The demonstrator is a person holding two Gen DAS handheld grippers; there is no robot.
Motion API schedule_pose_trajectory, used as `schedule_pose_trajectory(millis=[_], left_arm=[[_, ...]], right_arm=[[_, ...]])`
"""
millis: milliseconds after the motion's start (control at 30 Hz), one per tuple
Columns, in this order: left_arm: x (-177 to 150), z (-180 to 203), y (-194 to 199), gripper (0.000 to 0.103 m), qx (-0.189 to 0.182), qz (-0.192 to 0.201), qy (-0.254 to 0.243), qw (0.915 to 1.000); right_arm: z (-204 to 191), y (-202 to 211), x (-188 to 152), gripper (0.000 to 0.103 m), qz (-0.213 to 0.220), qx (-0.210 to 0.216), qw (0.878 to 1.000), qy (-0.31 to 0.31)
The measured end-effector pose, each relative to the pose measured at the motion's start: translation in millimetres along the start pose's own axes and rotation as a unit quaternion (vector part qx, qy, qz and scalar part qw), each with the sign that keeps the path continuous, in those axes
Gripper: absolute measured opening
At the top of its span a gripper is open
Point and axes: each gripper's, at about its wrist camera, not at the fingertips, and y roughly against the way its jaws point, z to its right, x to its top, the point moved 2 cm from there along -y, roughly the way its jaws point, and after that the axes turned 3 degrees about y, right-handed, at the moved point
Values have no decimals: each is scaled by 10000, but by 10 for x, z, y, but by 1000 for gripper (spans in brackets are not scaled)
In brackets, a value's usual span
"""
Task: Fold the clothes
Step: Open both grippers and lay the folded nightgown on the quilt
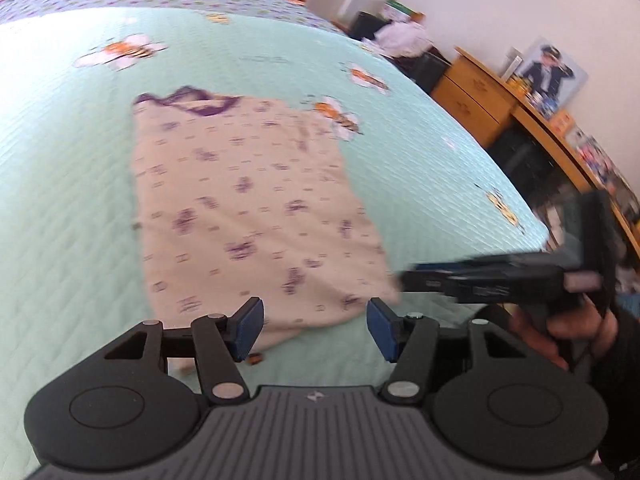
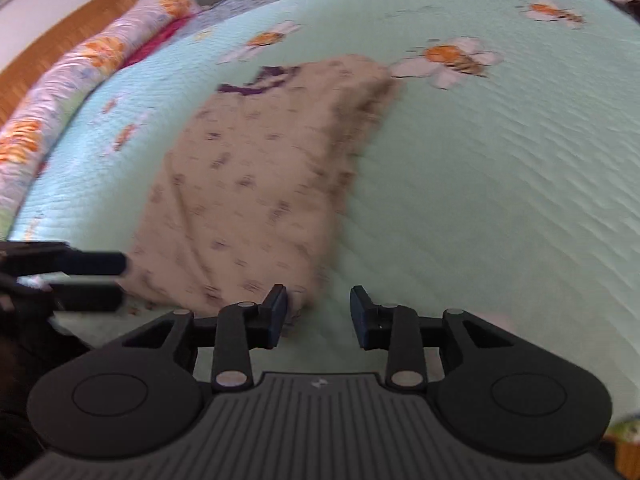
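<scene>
The cream purple-print garment [image 1: 244,208] lies on the bed [image 1: 60,160] as a long rectangle (sides apparently folded in), just beyond both empty, spread-fingered grippers, left gripper [image 1: 315,330] and right gripper [image 2: 319,316]; lengthwise folding likely remains.

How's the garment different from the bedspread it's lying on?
The garment is pale with small purple prints and purple trim at its far end; the bedspread is mint green, quilted, with large flower-and-bee patches. The garment lies as a narrow folded strip, while the bedspread lies spread wide. Both lie flat.
</scene>
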Motion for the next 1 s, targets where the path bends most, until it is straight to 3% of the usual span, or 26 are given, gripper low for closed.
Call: schedule_pose_trajectory(millis=[200, 300, 367, 500, 600, 667, 767, 800, 833, 867, 1000], left_arm=[[-30, -235, 175, 60, 176, 190, 288, 9993], [-50, -319, 272, 60, 268, 271, 373, 9986], [-64, -375, 337, 60, 330, 325, 430, 9980], [-77, -449, 373, 60, 342, 388, 529, 9973], [-65, -388, 315, 60, 265, 363, 466, 9979], [-72, -326, 309, 60, 256, 338, 338, 9985], [-91, -311, 323, 60, 325, 308, 257, 9987], [-96, -324, 321, 60, 344, 289, 266, 9986], [-100, -338, 319, 60, 349, 271, 272, 9987], [-103, -345, 318, 60, 345, 263, 276, 9987], [-101, -331, 315, 60, 312, 319, 231, 9987]], right_arm=[[-466, 158, -38, 37, 651, 132, 9945, 808], [-507, -120, -106, 37, 154, -161, 9959, 882], [-332, -145, -167, 36, 23, -202, 9992, 330], [-8, 85, -269, 37, 234, 643, 9917, -1087], [82, -46, -372, 37, 67, 1556, 9652, -2099], [133, -204, -415, 37, 12, 1899, 9427, -2743], [176, -295, -400, 34, 173, 1934, 9299, -3124], [182, -295, -389, 29, 232, 1924, 9278, -3187], [189, -295, -379, 17, 292, 1915, 9257, -3250], [190, -275, -369, 15, 311, 1843, 9283, -3214], [227, -186, -406, 20, 236, 1638, 9353, -3129]])
